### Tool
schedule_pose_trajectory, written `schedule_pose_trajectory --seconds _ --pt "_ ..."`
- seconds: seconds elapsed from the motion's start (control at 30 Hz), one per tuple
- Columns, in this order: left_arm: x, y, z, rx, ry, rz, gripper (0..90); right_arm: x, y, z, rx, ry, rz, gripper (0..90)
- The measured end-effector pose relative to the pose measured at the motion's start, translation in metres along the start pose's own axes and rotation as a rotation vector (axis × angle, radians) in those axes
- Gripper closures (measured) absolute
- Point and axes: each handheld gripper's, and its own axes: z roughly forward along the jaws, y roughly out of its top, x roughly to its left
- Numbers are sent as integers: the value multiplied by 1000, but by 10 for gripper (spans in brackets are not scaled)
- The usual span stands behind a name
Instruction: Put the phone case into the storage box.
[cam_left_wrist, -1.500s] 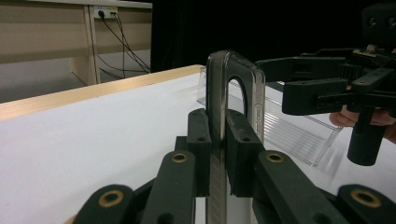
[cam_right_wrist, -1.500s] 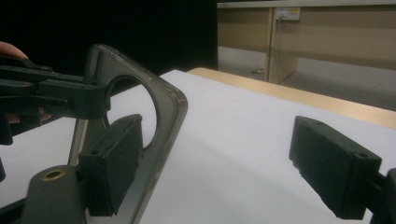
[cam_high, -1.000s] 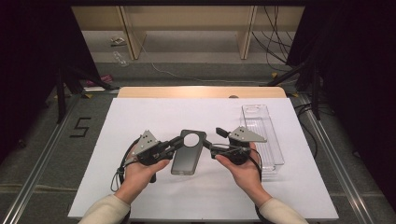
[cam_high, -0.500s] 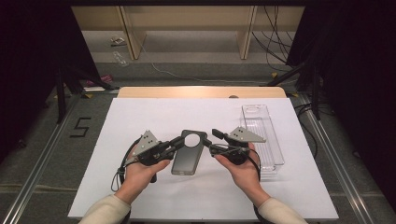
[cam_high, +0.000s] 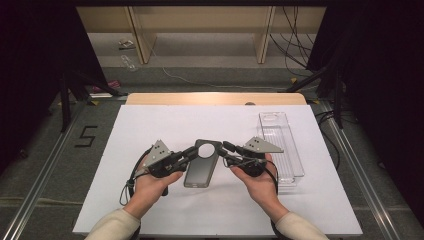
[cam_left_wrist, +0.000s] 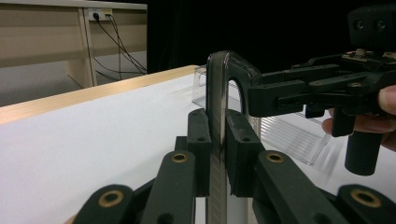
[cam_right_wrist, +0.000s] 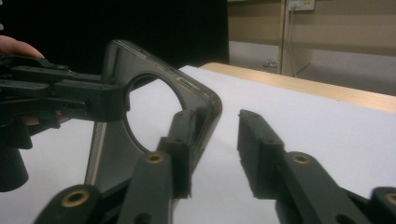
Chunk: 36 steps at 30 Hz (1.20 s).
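A dark phone case (cam_high: 201, 165) with a large round cutout near its upper end is held above the white table cover (cam_high: 150, 125), between the two grippers, at the middle of the table. In the high view the left gripper (cam_high: 189, 153) is seen at the case's left edge and the right gripper (cam_high: 227, 151) at its right edge, but the set of the jaws cannot be read there. In the left gripper view the left gripper (cam_left_wrist: 216, 140) is seen edge-on to the case (cam_left_wrist: 219, 84): both pads are pressed against its thin wall, so it is clamped. In the right gripper view the right gripper (cam_right_wrist: 215, 140) is seen with one pad lying against the case's (cam_right_wrist: 140, 102) corner beside the round cutout, while the other pad stands clear of it with a gap showing; these jaws have just been closing and are not yet gripping. The far side of the case is held by the left gripper in that view. A clear plastic tray (cam_high: 280, 145) lies on the table cover just to the right of the right hand (cam_high: 257, 177), partly covered by the right gripper's grey plate. A wooden edge (cam_high: 215, 98) is seen beyond the cover, and cables trail on the floor behind.
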Motion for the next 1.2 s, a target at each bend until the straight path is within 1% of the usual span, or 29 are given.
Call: schedule_pose_trajectory --seconds 0.17,0.43,0.53,0.67,0.77,0.83,0.9,1.03,1.13,1.2 --pt "-1 0 0 -2 -2 2 810 2 1 0 3 9 12 788" --pt "-1 -1 1 1 3 -1 809 4 5 -3 5 -2 41 821" --pt "-2 -1 1 6 5 4 809 5 7 -4 17 -5 45 826" --pt "-2 -1 2 12 5 3 807 5 8 -5 19 -9 52 837" --pt "-3 -2 2 21 9 -1 804 6 9 -5 18 -18 45 848" --pt "-3 -3 3 29 3 -5 799 7 10 -6 20 -22 42 851" --pt "-3 -2 3 37 -8 -6 784 7 11 -7 24 -29 50 852" --pt "-8 -1 5 54 -44 6 698 7 12 -8 33 -54 55 865" --pt "-11 1 7 65 -78 3 569 5 13 -9 37 -72 55 882" --pt "-13 2 7 83 -96 4 490 5 13 -9 40 -82 54 886"
